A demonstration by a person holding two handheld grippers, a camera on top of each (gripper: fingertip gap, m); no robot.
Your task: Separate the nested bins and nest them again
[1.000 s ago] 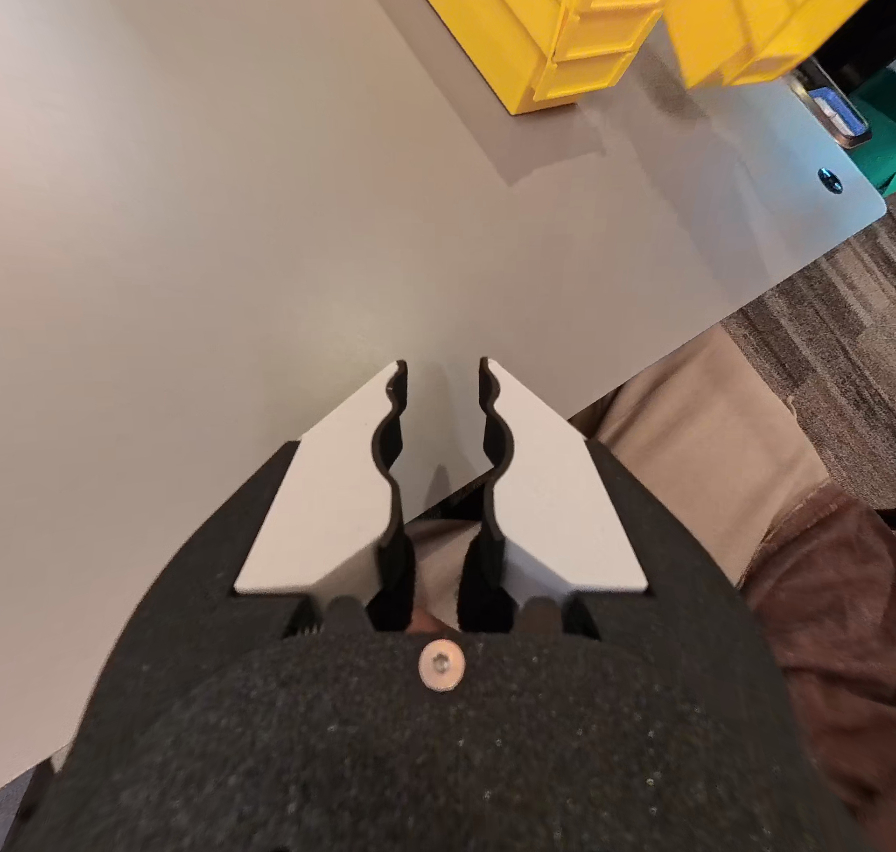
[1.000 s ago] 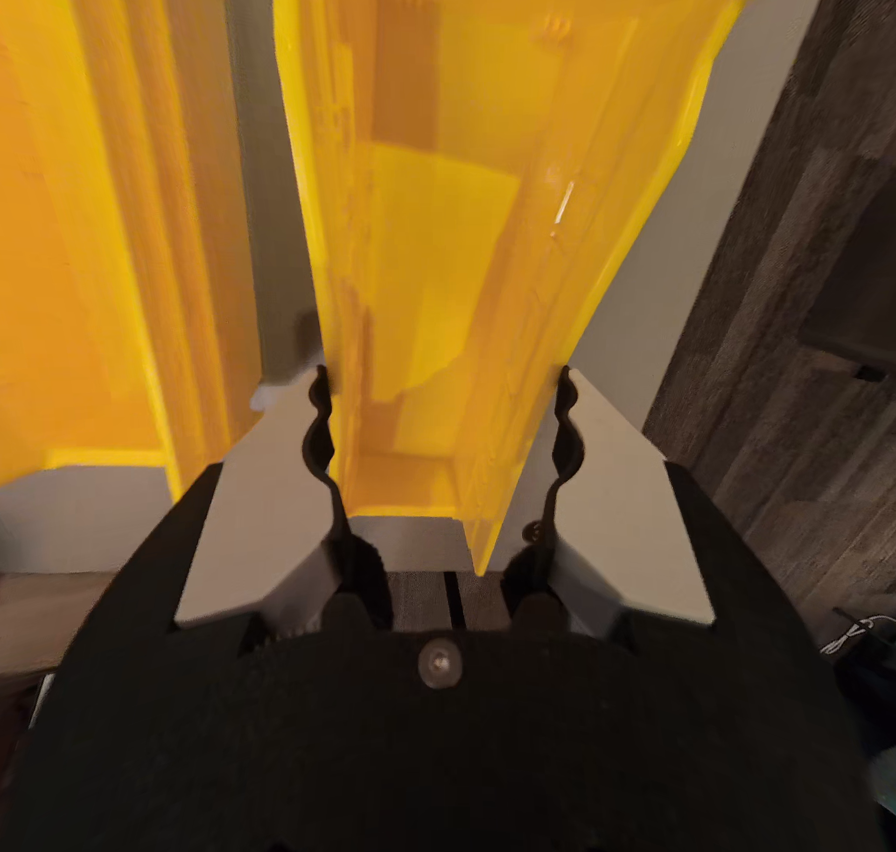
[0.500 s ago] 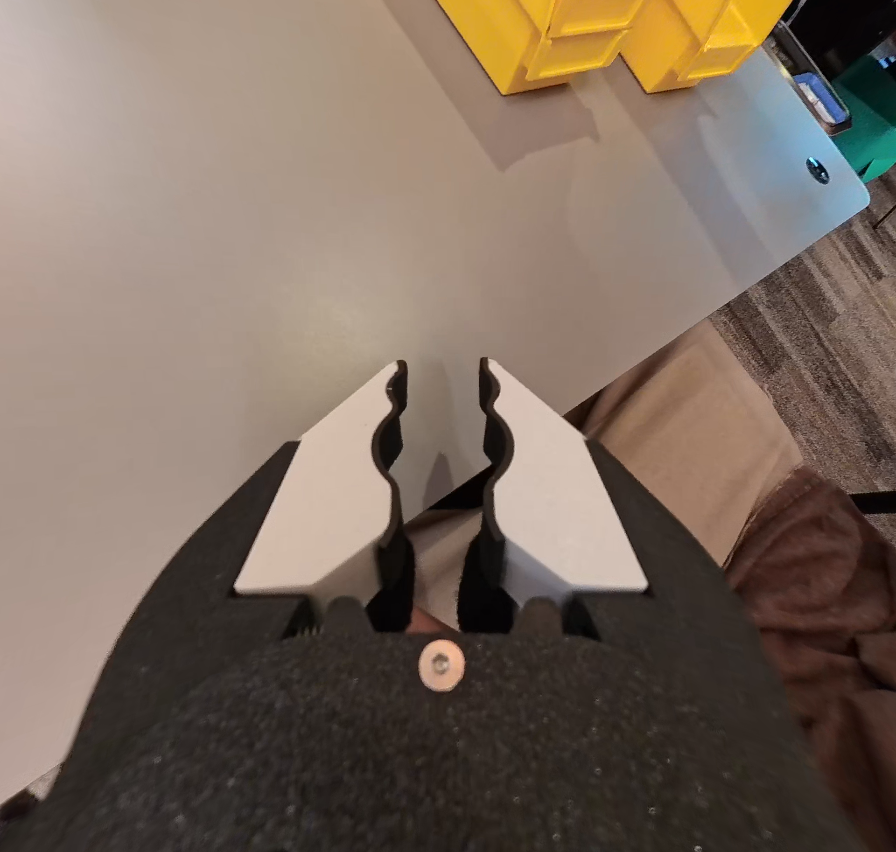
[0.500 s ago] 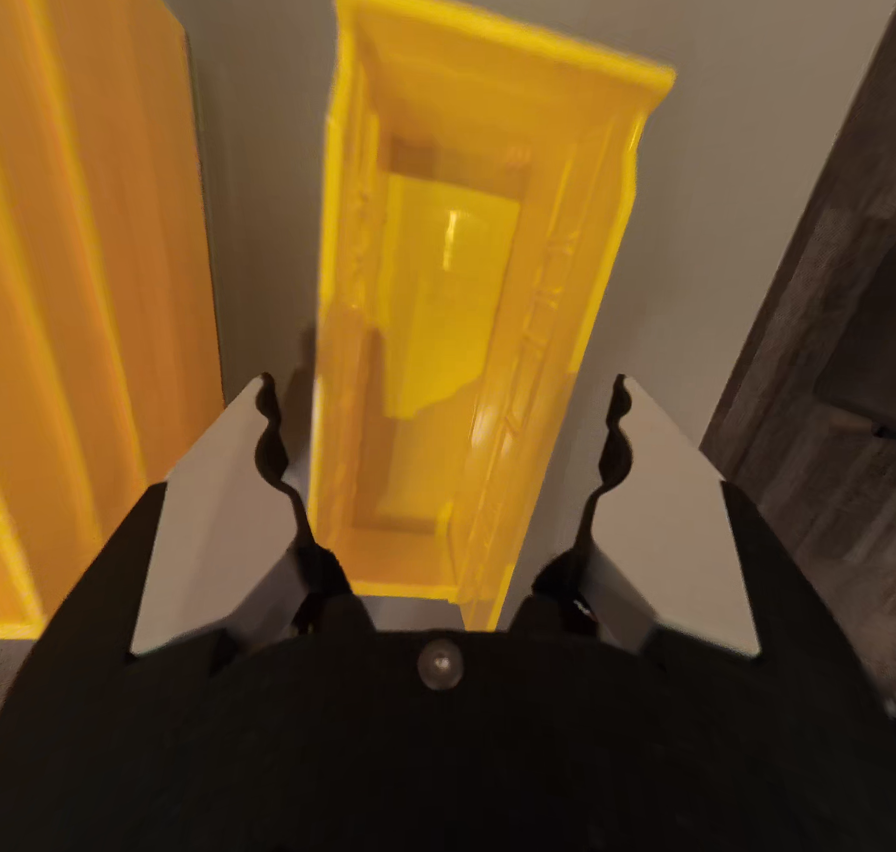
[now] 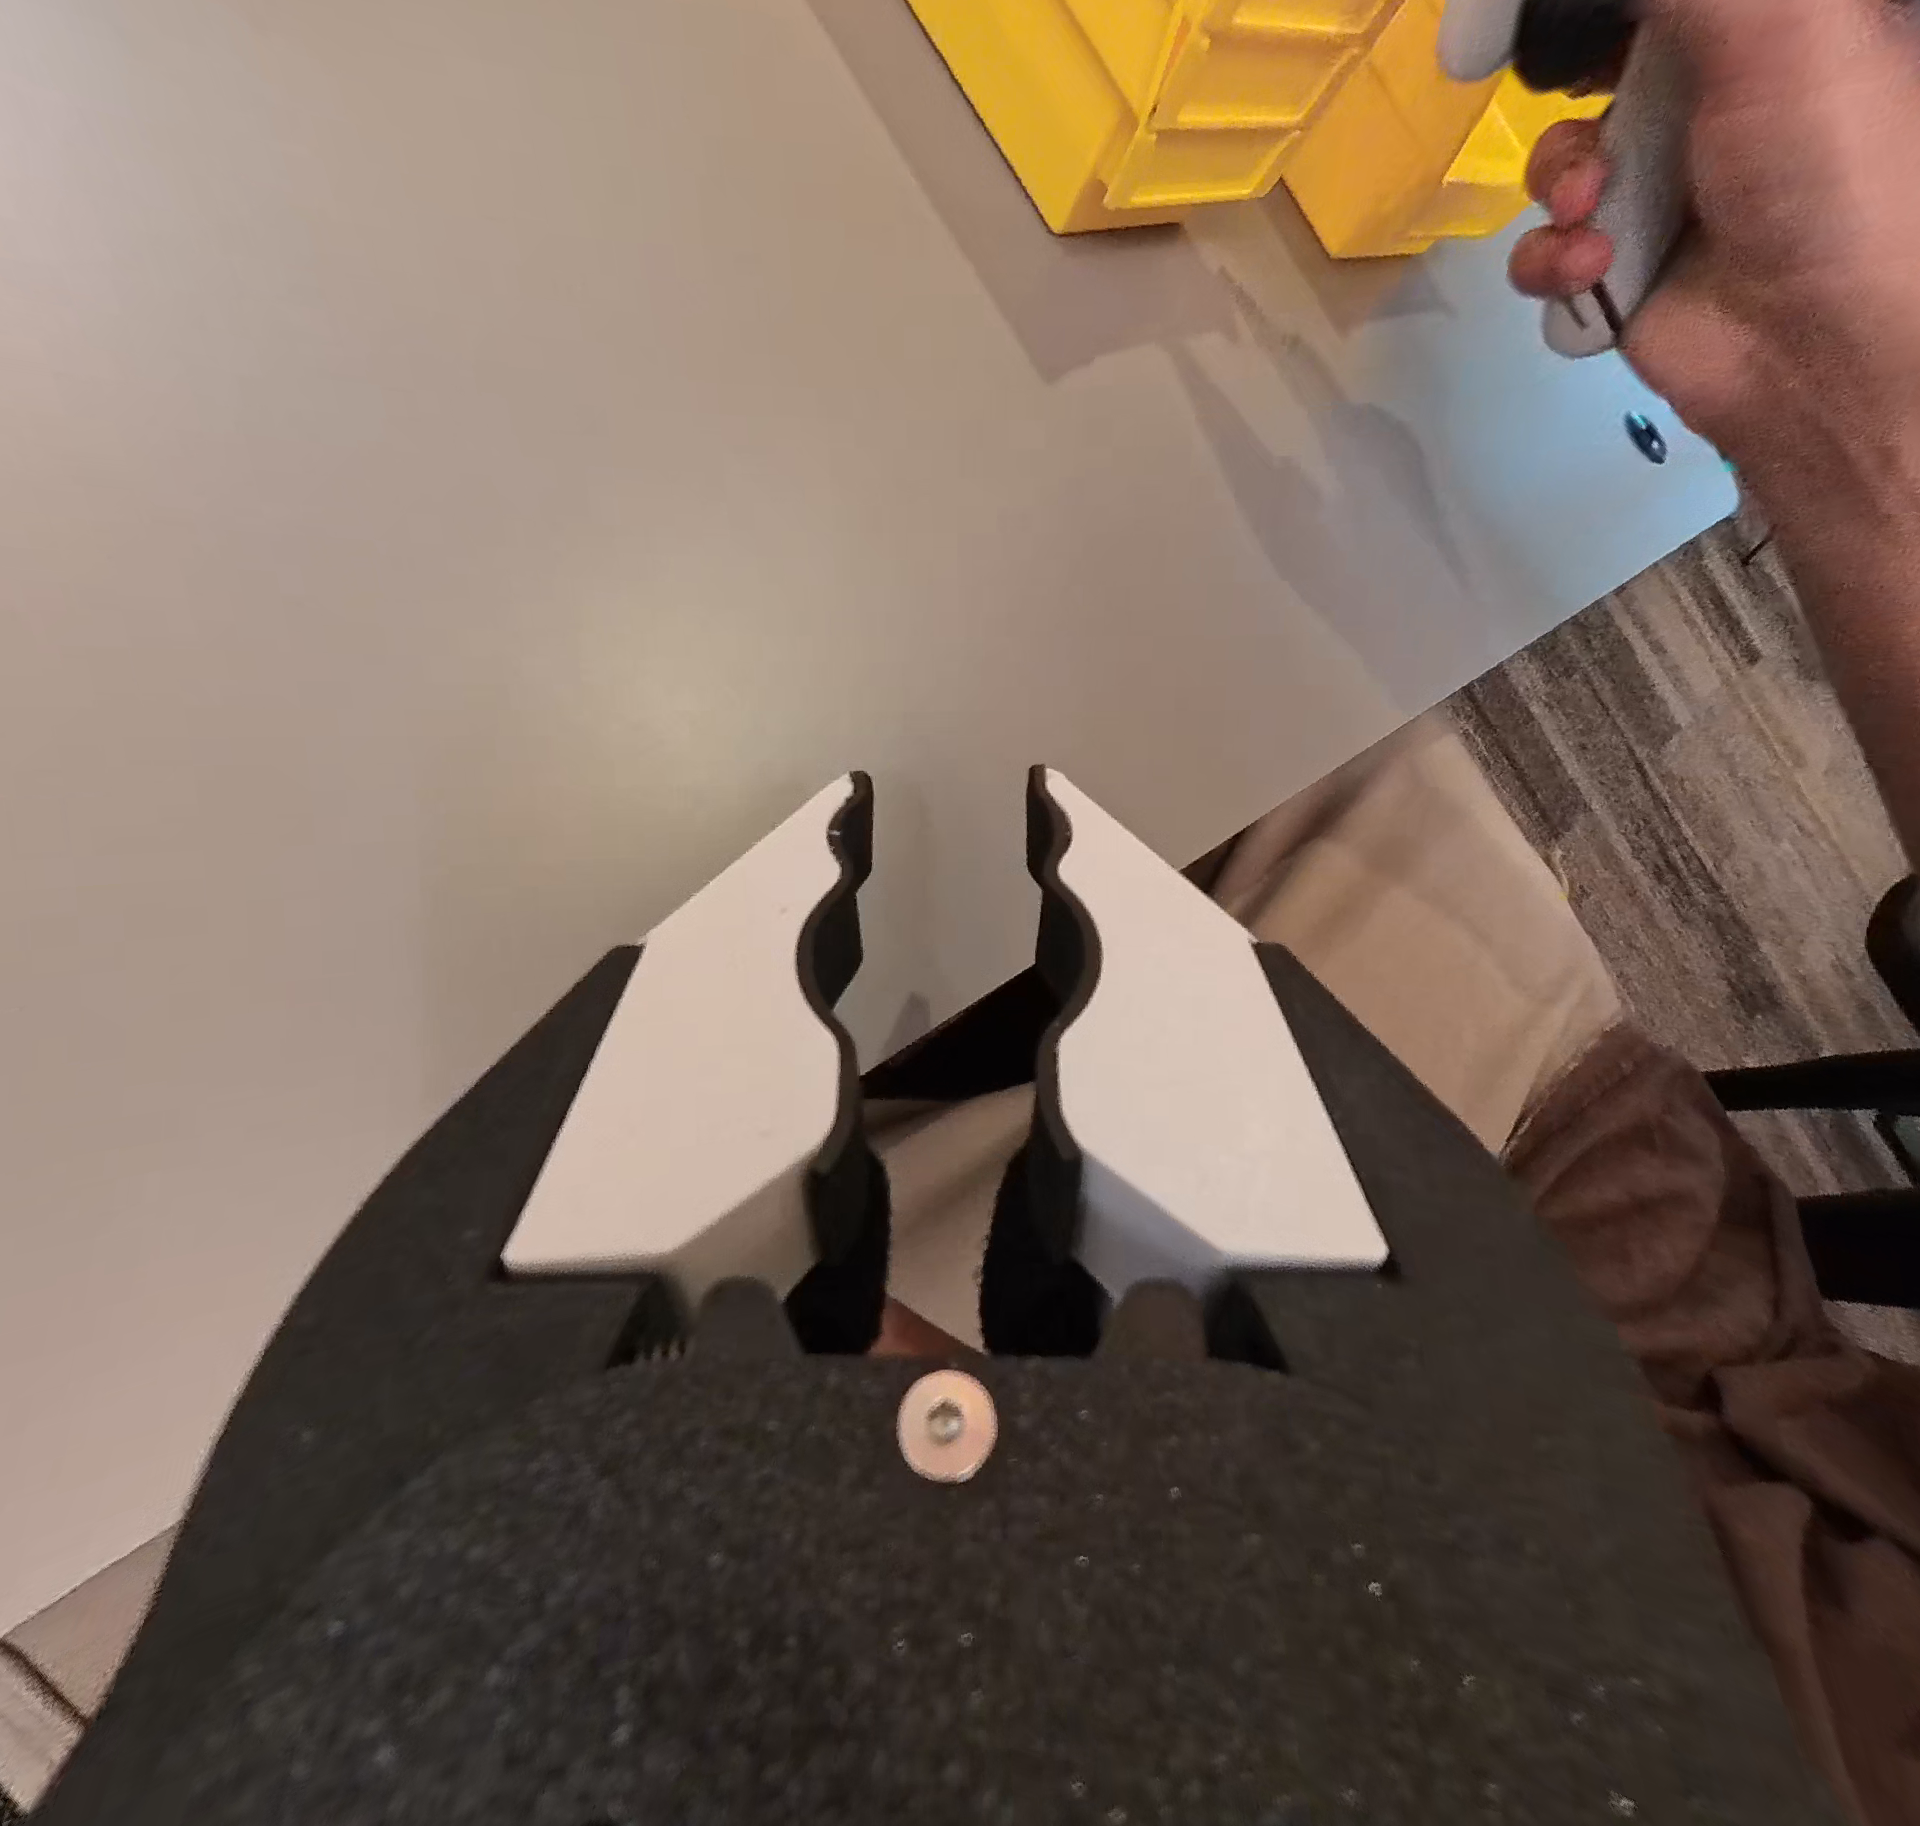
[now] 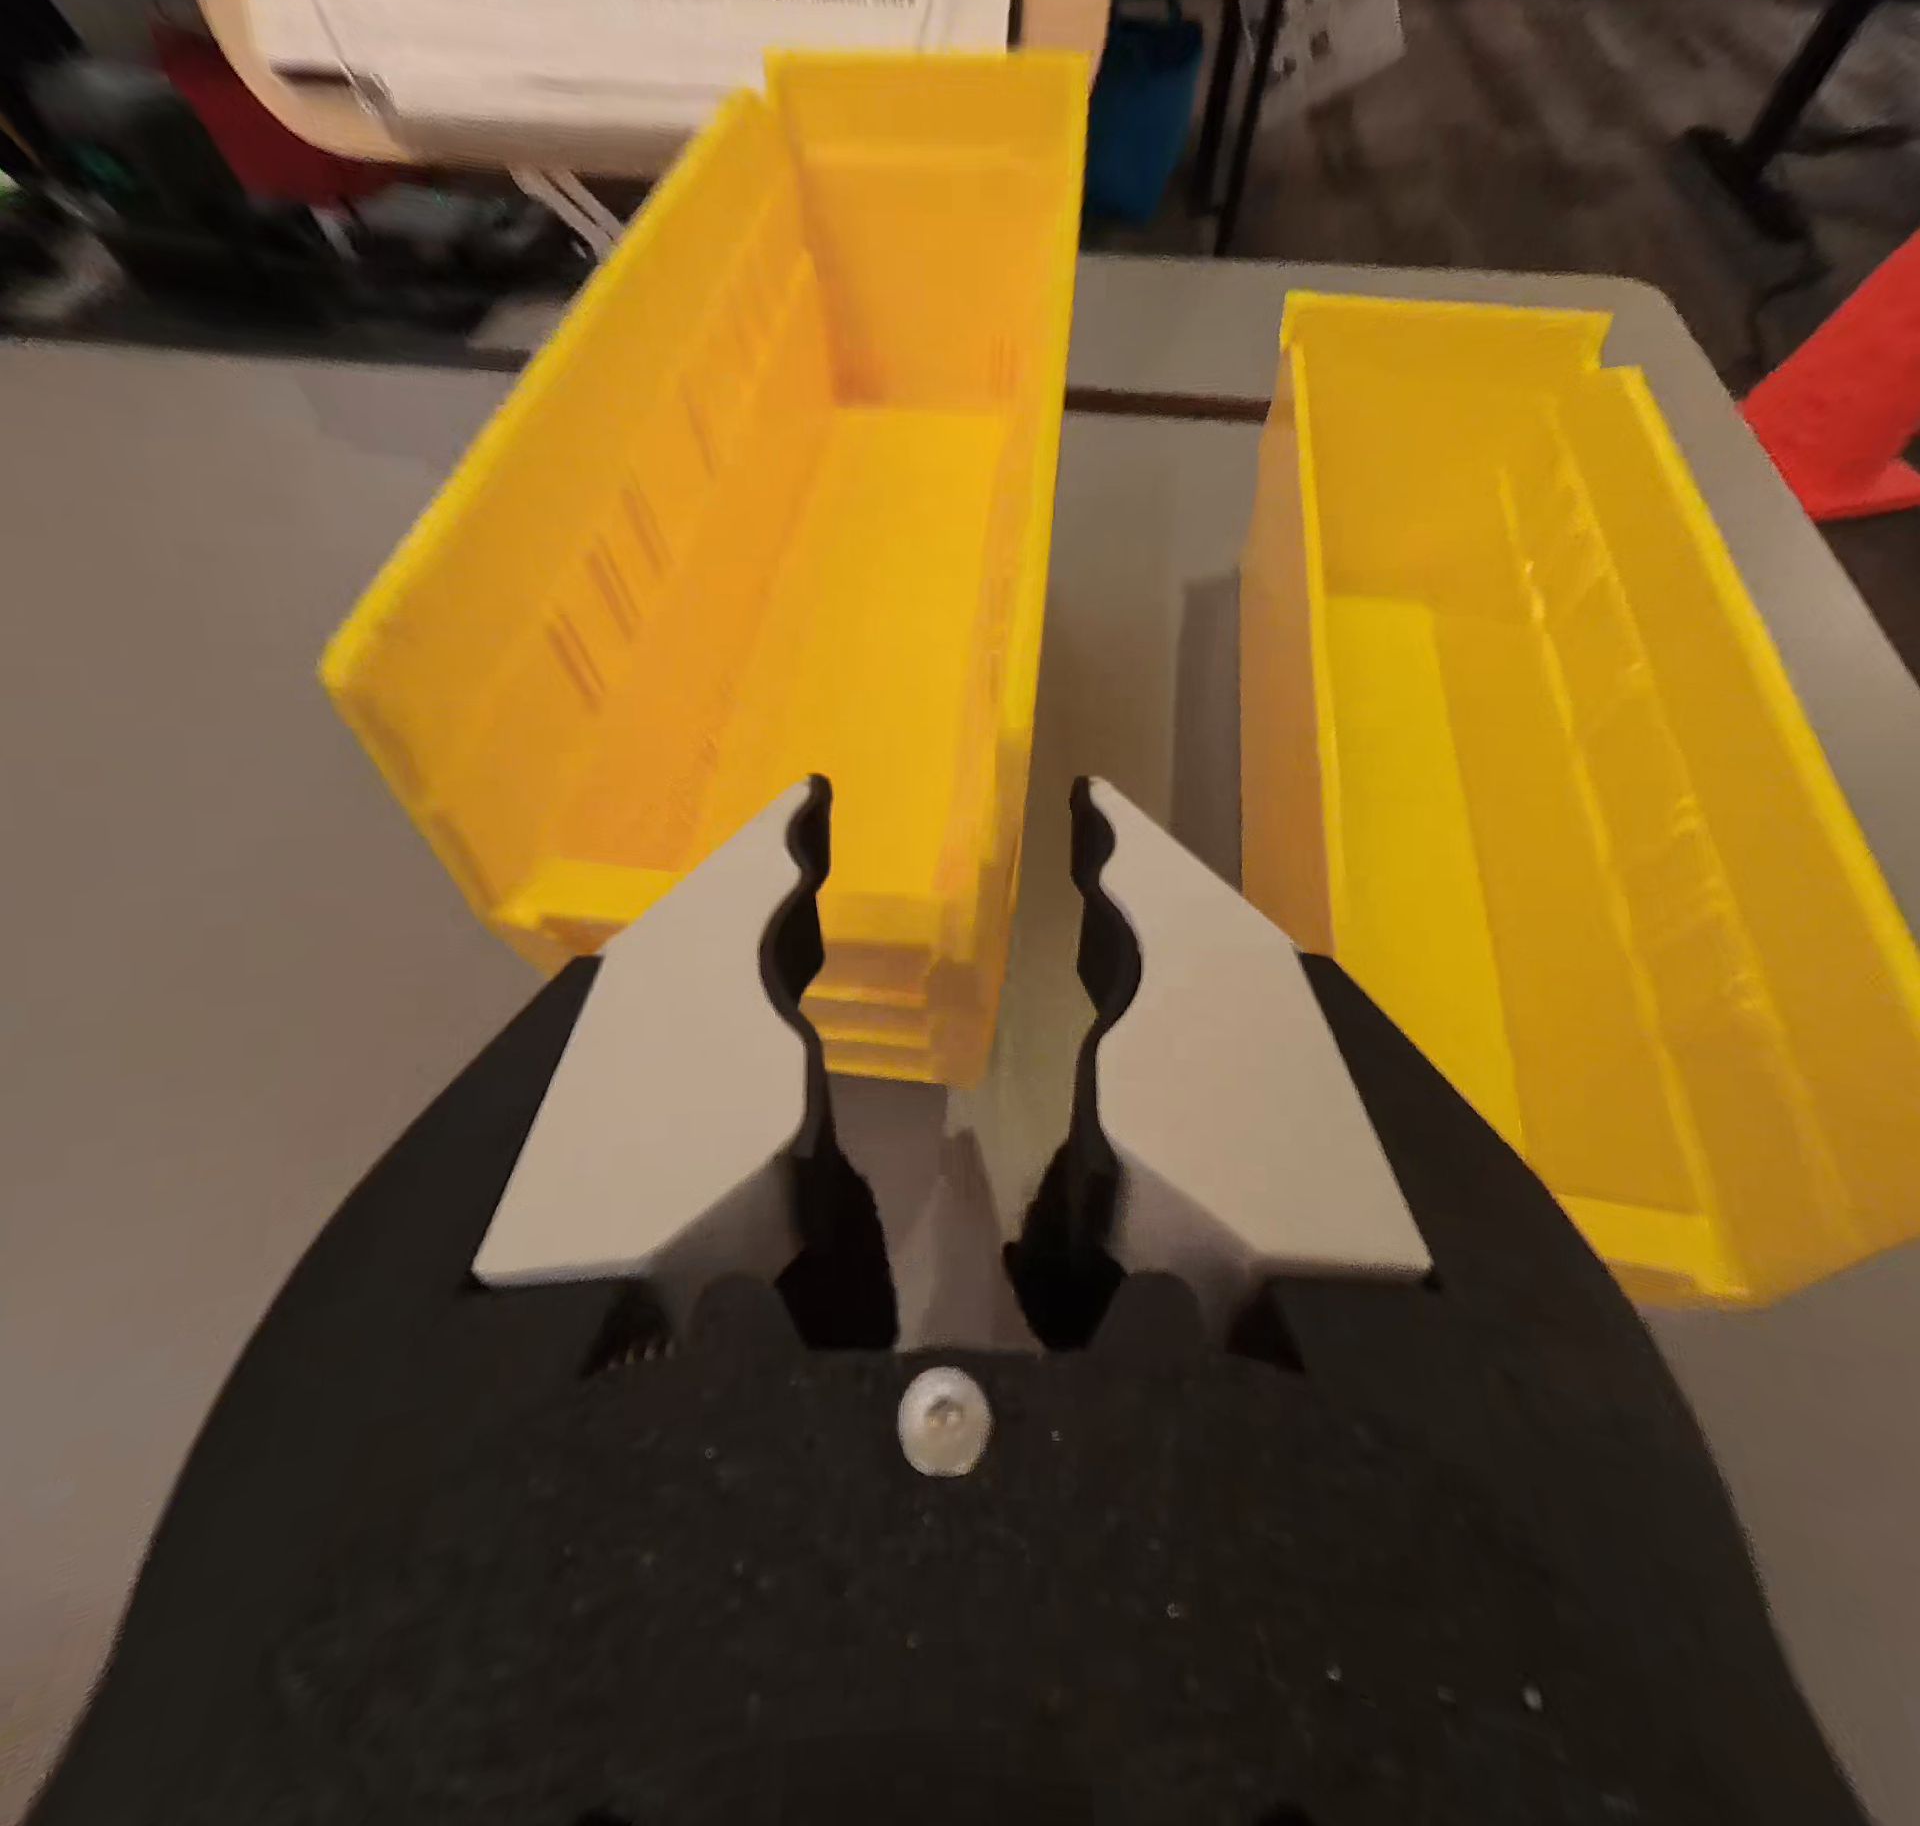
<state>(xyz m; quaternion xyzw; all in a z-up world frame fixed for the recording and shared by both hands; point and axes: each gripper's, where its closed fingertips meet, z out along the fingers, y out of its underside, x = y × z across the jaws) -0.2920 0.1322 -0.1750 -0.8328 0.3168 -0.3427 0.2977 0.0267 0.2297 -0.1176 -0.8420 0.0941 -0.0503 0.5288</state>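
A: The left wrist view is bright, with a soft sheen on the grey table point(image 5: 520, 529) mid-frame; the yellow bins point(image 5: 1195, 62) cast pale shadows toward the lower right.

B: The hand point(image 5: 1714, 166) at upper right is motion-blurred. The right wrist view is dimmer and warmer, soft all over, its dark background across the top smeared, and straight edges bow outward at the frame's borders.

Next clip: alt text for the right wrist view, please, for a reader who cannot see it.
Two yellow bins stand apart on a grey table, a stack of nested bins on the left and a single bin on the right. The right gripper is open and empty, in front of the stack's near right corner. Clutter beyond the table is blurred.
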